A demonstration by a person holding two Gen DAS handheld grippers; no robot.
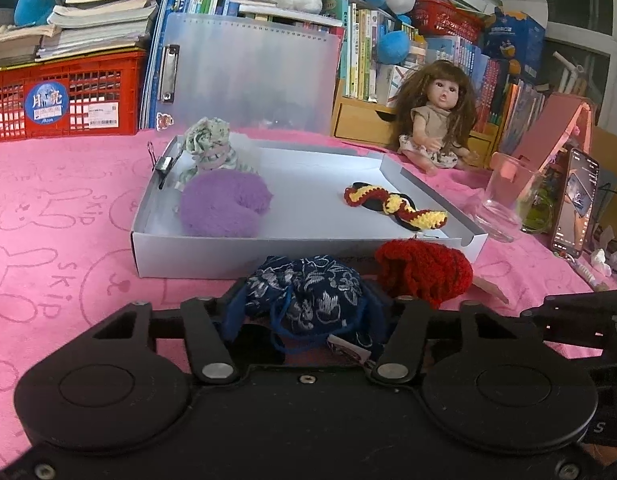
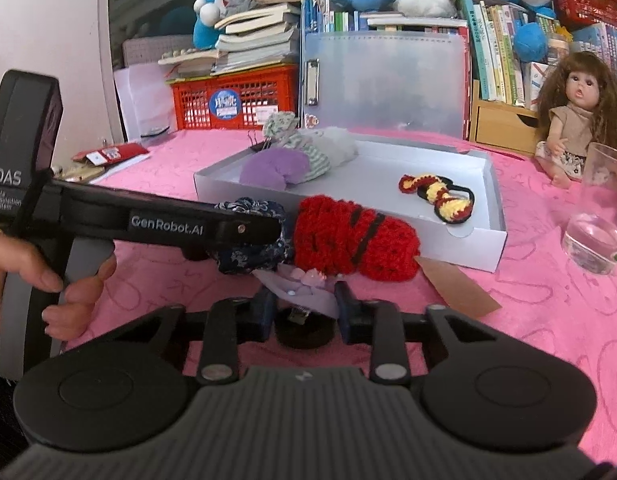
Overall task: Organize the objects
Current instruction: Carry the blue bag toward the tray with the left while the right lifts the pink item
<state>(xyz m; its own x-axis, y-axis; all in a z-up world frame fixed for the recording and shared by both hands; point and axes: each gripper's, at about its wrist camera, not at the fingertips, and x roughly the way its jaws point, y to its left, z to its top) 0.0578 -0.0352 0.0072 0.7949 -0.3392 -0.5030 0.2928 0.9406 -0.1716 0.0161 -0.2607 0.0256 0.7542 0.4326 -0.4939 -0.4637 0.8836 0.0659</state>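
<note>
A shallow white box (image 1: 212,252) sits on the pink cloth and holds a purple fluffy scrunchie (image 1: 224,202), a green-striped scrunchie (image 1: 212,148) and a red-yellow-black crocheted band (image 1: 396,202). My left gripper (image 1: 304,312) is shut on a navy floral scrunchie (image 1: 308,290) just in front of the box. A red crocheted scrunchie (image 1: 424,276) lies beside it. In the right wrist view my right gripper (image 2: 304,304) is shut on a small lilac hair accessory (image 2: 304,288), just below the red scrunchie (image 2: 352,236) and the navy one (image 2: 252,256). The box (image 2: 468,248) lies beyond.
A glass cup (image 1: 504,200) and a phone (image 1: 576,204) stand right of the box. A doll (image 1: 436,120) sits behind it. A red crate (image 1: 64,92), a clear clipboard (image 1: 248,76), books and plush toys line the back. A brown tag (image 2: 456,284) lies on the cloth.
</note>
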